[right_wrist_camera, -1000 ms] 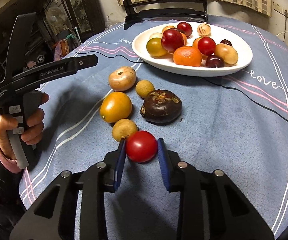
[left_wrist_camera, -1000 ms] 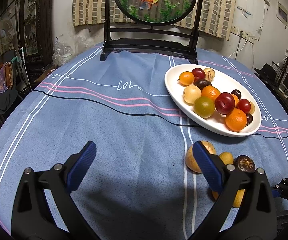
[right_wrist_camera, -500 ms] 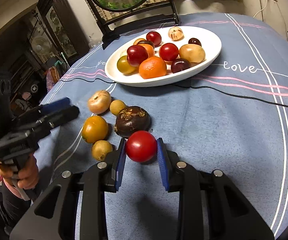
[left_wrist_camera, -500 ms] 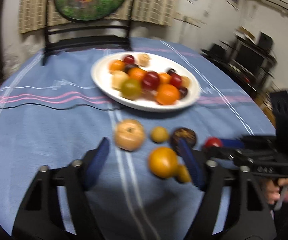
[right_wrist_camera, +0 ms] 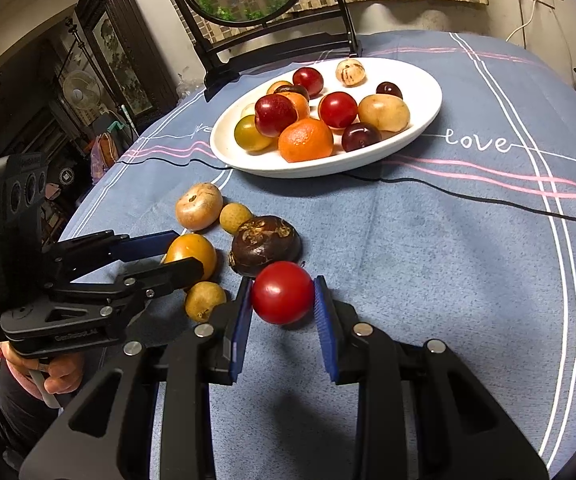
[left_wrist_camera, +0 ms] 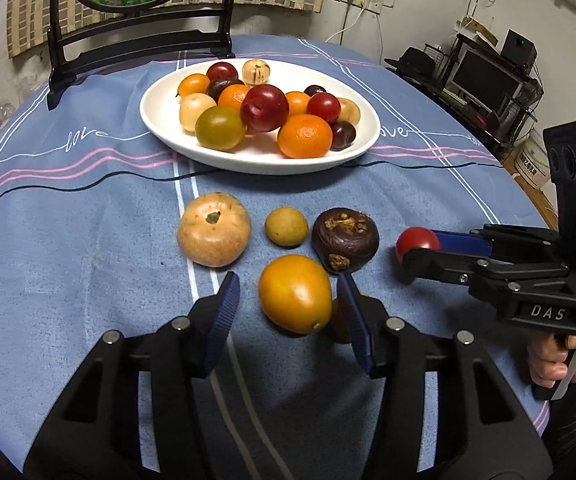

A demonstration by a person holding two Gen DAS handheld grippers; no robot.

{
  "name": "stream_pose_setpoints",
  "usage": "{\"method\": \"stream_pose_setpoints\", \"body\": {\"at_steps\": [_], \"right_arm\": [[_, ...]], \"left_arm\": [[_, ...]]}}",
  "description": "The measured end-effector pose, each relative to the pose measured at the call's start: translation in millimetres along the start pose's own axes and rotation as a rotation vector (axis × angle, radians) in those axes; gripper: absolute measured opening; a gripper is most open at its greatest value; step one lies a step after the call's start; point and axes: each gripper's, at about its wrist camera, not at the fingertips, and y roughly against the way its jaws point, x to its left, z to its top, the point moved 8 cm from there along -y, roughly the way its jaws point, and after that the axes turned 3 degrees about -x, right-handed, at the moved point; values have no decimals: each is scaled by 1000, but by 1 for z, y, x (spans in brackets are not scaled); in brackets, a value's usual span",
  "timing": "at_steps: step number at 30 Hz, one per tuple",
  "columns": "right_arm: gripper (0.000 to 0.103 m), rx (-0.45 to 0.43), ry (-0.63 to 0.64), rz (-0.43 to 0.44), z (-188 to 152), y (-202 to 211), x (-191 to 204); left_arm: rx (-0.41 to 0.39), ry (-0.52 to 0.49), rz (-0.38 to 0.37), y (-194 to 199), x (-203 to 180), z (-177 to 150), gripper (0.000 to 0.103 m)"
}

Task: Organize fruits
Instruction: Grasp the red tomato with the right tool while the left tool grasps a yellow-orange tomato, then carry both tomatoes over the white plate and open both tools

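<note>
My right gripper (right_wrist_camera: 282,304) is shut on a red tomato (right_wrist_camera: 282,298), just above the blue cloth; the left wrist view shows that tomato (left_wrist_camera: 416,240) at the right. My left gripper (left_wrist_camera: 290,314) straddles an orange-yellow fruit (left_wrist_camera: 295,294), its jaws closing, with a small gap still showing on each side. Beyond it lie a tan round fruit (left_wrist_camera: 213,234), a small yellow-brown fruit (left_wrist_camera: 286,227) and a dark brown fruit (left_wrist_camera: 345,238). Another small fruit (right_wrist_camera: 204,300) is partly hidden behind my left finger. The white oval plate (left_wrist_camera: 159,120) holds several fruits.
A round fish picture on a black stand (left_wrist_camera: 139,36) sits at the table's far edge. Shelves with monitors (left_wrist_camera: 484,76) are off to the right. A hand (right_wrist_camera: 59,376) grips the left tool's handle near the table's left edge.
My left gripper swung over to the loose fruits, dropped lower, and narrowed its jaws around the orange-yellow fruit. The right gripper kept its hold on the red tomato and rolled a little.
</note>
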Motion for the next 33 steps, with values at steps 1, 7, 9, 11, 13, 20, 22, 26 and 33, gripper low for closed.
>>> {"method": "stream_pose_setpoints", "body": {"at_steps": [1, 7, 9, 11, 13, 20, 22, 26, 33], "right_arm": [[31, 0, 0, 0, 0, 0, 0], [31, 0, -3, -10, -1, 0, -1], [31, 0, -4, -11, -1, -1, -2], [31, 0, -5, -12, 0, -1, -2], [31, 0, -6, -11, 0, -1, -2], [31, -5, -11, 2, 0, 0, -2], [31, -16, -25, 38, 2, 3, -1], [31, -64, -28, 67, 8, 11, 2], [31, -244, -39, 93, 46, 26, 6]], "left_arm": [[2, 5, -3, -1, 0, 0, 51], [13, 38, -16, -6, 2, 2, 51], [11, 36, -20, -6, 1, 3, 47], [10, 35, -26, -6, 0, 3, 39], [9, 34, -27, -7, 0, 3, 39], [-12, 28, -18, -2, 0, 5, 39], [-33, 22, -15, 3, 0, 7, 39], [-96, 32, -18, 18, 1, 14, 39], [-210, 95, -36, 36, 11, 56, 39]]}}
